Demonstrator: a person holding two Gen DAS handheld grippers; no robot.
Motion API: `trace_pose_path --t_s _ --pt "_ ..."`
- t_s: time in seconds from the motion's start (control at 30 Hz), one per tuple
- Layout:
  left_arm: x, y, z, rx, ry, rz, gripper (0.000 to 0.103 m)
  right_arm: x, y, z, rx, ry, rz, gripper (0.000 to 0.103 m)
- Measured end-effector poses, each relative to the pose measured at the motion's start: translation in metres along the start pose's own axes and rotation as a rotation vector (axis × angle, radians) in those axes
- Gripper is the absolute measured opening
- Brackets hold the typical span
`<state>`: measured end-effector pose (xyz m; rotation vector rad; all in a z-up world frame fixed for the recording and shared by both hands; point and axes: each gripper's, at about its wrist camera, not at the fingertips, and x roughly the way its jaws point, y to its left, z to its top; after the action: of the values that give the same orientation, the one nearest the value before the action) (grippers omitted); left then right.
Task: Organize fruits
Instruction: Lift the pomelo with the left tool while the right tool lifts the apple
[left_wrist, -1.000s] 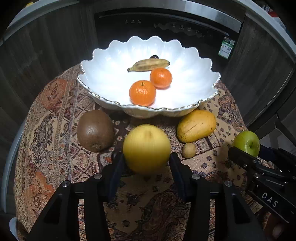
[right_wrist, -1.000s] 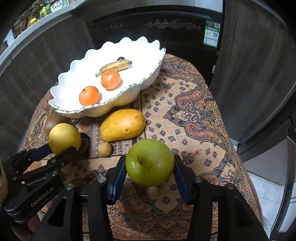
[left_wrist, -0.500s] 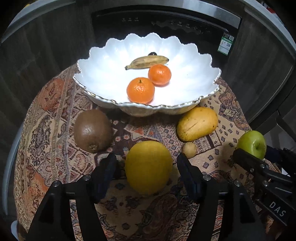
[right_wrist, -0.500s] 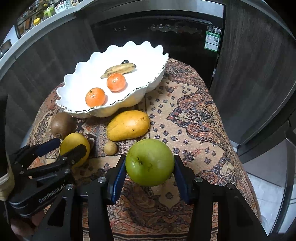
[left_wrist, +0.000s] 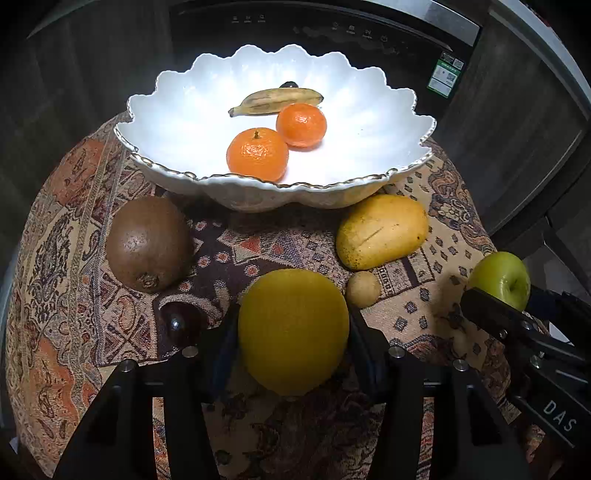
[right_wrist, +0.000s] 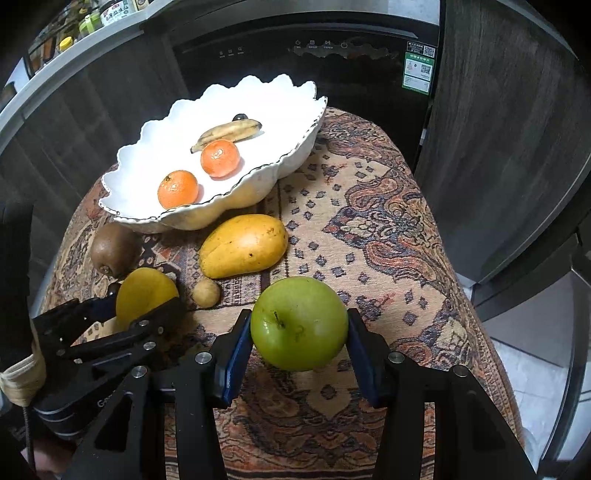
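since a second ago the left hand-held gripper (left_wrist: 293, 332) has let its jaws spread and now they are closing again around the round yellow fruit (left_wrist: 293, 330), which sits between them low over the patterned table (right_wrist: 388, 229). the right hand-held gripper (right_wrist: 299, 338) stays clamped on the smooth green apple (right_wrist: 299, 323) near the table's right edge, open cloth beyond it. the white scalloped bowl (left_wrist: 184, 122) at the far edge holds two oranges (left_wrist: 257, 154) and one banana (left_wrist: 275, 100). one kiwi (left_wrist: 147, 243), one mango (left_wrist: 382, 230), one small tan fruit (left_wrist: 363, 289) lie loose.
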<state>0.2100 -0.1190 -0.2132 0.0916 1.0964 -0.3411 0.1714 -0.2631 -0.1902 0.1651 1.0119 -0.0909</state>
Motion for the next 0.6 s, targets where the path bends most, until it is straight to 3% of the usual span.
trace_pose_path --t_s 0.6 --pt "-0.06 0.012 0.021 -0.022 -0.099 -0.005 0.053 -0.038 0.014 0.02 -0.028 -0.078 0.0 0.05"
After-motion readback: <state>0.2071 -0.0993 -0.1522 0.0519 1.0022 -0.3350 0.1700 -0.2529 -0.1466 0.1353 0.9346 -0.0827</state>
